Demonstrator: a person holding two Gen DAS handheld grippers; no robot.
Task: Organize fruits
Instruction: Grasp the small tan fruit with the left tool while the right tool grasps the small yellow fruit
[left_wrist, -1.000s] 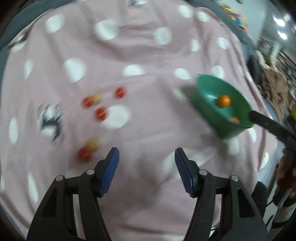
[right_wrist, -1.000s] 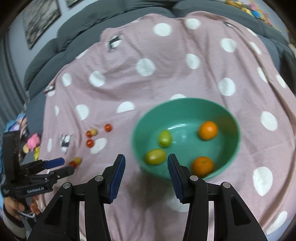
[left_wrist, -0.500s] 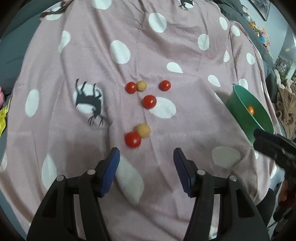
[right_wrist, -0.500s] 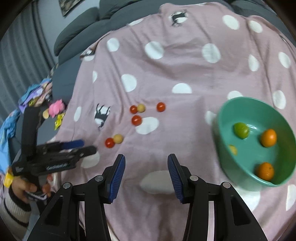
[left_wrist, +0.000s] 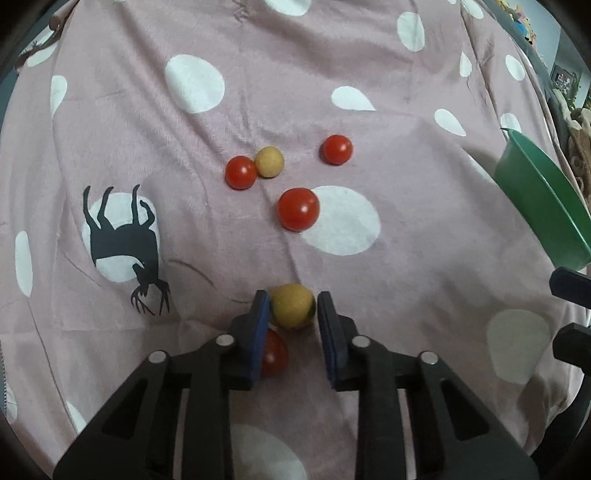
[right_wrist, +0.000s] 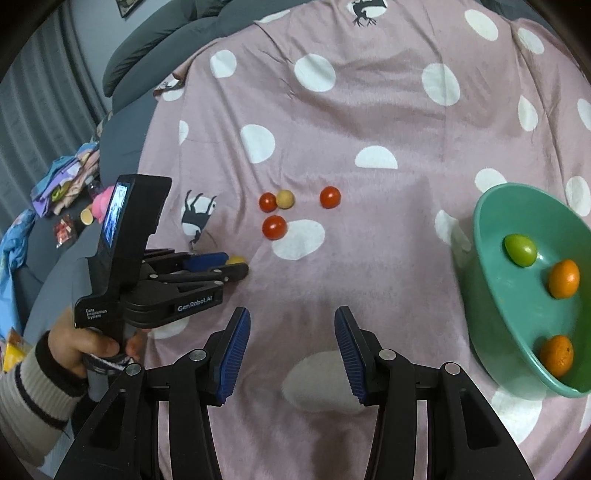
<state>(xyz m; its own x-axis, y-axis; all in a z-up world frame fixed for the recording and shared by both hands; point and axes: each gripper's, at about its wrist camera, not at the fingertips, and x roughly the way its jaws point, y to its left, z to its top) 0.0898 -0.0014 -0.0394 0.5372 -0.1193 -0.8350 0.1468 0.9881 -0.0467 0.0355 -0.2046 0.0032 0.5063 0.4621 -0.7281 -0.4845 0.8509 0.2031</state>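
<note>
Left gripper (left_wrist: 291, 308) clamped on yellow fruit (left_wrist: 291, 305), blanket (left_wrist: 258, 92) centre; right gripper (right_wrist: 291, 350) jaws apart, empty, beside bowl (right_wrist: 491, 295).

You are looking down on a pink blanket (right_wrist: 369, 122) with white polka dots and black deer silhouettes — it covers most of both views and lies in soft wrinkles. Beneath and behind it sits a dark grey couch (right_wrist: 155, 48), its rounded cushions rising at upper left. Grey curtains (right_wrist: 40, 92) hang at far left, where a heap of colourful clutter (right_wrist: 62, 184) rests — details there are too small to tell.
</note>
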